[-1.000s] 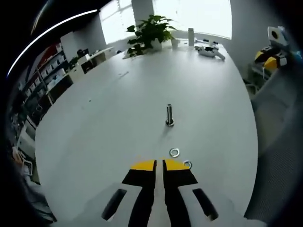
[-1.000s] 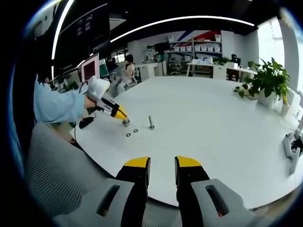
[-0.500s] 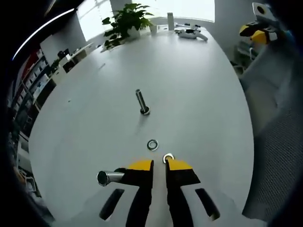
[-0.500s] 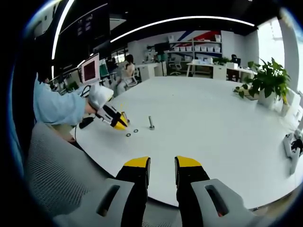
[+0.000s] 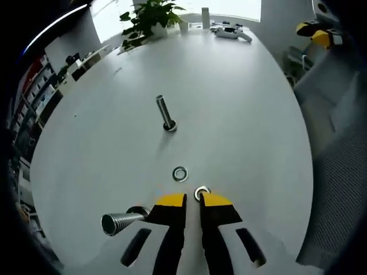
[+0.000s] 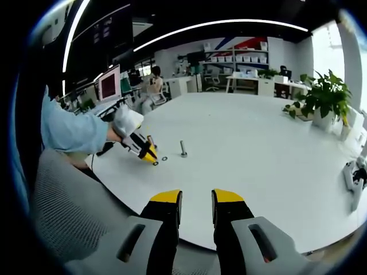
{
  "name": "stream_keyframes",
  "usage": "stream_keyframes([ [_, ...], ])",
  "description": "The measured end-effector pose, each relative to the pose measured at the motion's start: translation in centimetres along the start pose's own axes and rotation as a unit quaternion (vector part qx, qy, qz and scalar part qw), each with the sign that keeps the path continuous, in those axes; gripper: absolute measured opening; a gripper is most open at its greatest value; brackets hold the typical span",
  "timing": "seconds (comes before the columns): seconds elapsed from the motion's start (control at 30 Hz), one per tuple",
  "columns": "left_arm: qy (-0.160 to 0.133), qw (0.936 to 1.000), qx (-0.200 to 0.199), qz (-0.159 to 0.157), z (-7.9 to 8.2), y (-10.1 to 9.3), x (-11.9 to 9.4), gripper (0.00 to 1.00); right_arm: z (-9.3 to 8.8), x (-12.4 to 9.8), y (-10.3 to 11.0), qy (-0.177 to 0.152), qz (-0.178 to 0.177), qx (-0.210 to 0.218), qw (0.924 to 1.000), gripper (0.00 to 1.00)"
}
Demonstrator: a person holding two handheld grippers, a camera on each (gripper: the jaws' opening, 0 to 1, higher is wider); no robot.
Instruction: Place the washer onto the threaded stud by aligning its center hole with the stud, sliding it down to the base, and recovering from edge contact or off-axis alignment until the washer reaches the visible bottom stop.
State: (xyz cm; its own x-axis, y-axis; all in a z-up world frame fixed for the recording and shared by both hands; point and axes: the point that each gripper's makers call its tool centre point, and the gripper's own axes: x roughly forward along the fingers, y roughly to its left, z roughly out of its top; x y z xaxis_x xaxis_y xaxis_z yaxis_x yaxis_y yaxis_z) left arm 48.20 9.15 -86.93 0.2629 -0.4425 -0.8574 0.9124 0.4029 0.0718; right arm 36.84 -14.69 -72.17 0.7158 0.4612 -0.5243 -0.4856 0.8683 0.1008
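A threaded stud [image 5: 166,113] stands upright on the white table [image 5: 241,114]; it also shows in the right gripper view as a small stud [image 6: 183,149]. One washer [image 5: 180,173] lies flat between it and my left gripper [image 5: 193,199]. A second washer [image 5: 201,192] lies on the table touching the tip of the right-hand jaw, outside the gap. The jaws stand a narrow gap apart with nothing between them. A second threaded stud [image 5: 120,221] stands just left of the jaws. My right gripper [image 6: 196,197] hangs open over the table's near edge, far from the parts.
A gloved hand [image 6: 126,121] holds the left gripper [image 6: 146,153] low over the table. A grey mesh chair [image 6: 69,217] stands at the near edge, and another chair [image 5: 338,172] at the right. A potted plant [image 5: 150,14] and small devices [image 5: 229,32] sit at the far end.
My left gripper has come lower and closer to the near washer, and its jaws have parted slightly. The second stud has come into the left gripper view. My right gripper has not moved.
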Motion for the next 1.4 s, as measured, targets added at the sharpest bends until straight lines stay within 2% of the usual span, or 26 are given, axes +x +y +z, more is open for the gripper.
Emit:
stream_keyframes([
  [0.1,0.006,1.0000,0.002,-0.003,-0.2,-0.2,0.3,0.07,0.0,0.0,0.0,0.000,-0.001,0.001,1.0000,0.23],
  [0.33,-0.001,0.9999,-0.010,-0.006,0.2,-0.1,0.5,0.05,0.2,0.2,0.3,0.000,0.000,0.001,1.0000,0.23],
  [0.6,0.004,0.9999,0.011,-0.007,0.2,-0.3,0.6,0.01,0.4,0.2,0.4,0.000,0.000,0.001,1.0000,0.23],
  [0.8,0.004,0.9999,-0.008,-0.006,0.2,-0.3,0.5,0.00,0.3,0.2,0.4,-0.001,0.000,0.001,1.0000,0.23],
  [1.03,-0.025,0.9992,-0.031,0.004,1.3,0.4,-0.8,0.00,0.3,0.1,0.3,-0.003,-0.001,0.002,1.0000,0.23],
  [1.4,-0.042,0.9985,-0.032,0.014,3.4,1.7,-2.4,0.00,0.4,0.2,0.4,-0.005,-0.001,0.002,1.0000,0.23],
])
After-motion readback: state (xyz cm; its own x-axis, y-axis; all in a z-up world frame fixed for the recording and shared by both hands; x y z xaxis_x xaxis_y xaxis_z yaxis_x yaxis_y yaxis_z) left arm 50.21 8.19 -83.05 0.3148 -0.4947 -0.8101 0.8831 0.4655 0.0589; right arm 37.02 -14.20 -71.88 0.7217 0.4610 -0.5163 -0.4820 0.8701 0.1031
